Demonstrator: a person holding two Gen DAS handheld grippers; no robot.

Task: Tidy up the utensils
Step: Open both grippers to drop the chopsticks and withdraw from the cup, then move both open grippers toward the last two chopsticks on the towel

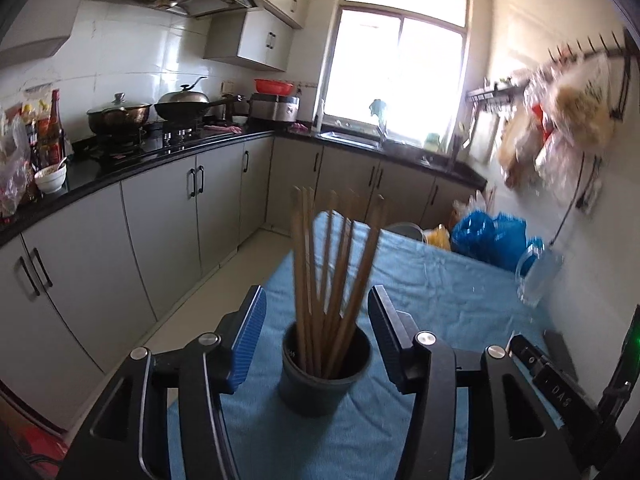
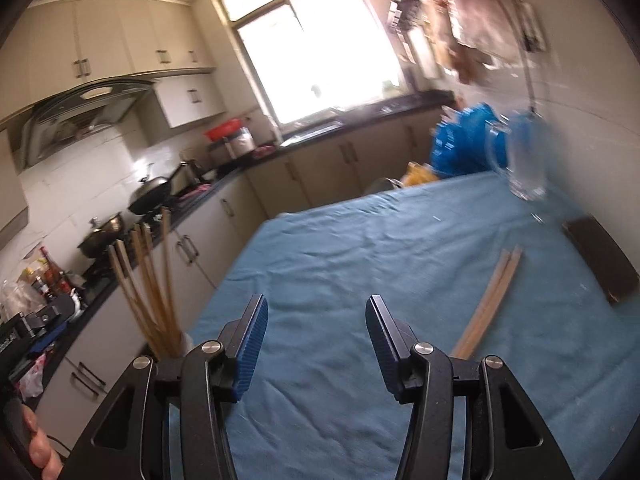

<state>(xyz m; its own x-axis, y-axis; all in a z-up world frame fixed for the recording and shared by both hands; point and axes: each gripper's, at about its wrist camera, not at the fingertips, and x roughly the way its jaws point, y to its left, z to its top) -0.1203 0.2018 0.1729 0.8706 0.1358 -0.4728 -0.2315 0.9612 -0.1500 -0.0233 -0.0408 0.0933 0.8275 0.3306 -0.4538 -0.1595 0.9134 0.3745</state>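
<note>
Left wrist view: left gripper (image 1: 316,340) jaws apart, straddling but not pressing a dark cup (image 1: 325,376) upright on the blue cloth (image 1: 420,280), chopsticks (image 1: 332,264) standing fanned inside; looks light and tippy, best steadied low on the wall. Right wrist view: right gripper (image 2: 316,340) jaws apart and empty over bare cloth, cup with its sticks at lower left, loose pair (image 2: 490,300) flat on the cloth to the right, partly behind the right finger; thin, stiff, light, smooth, probably best pinched near mid-length, both together
</note>
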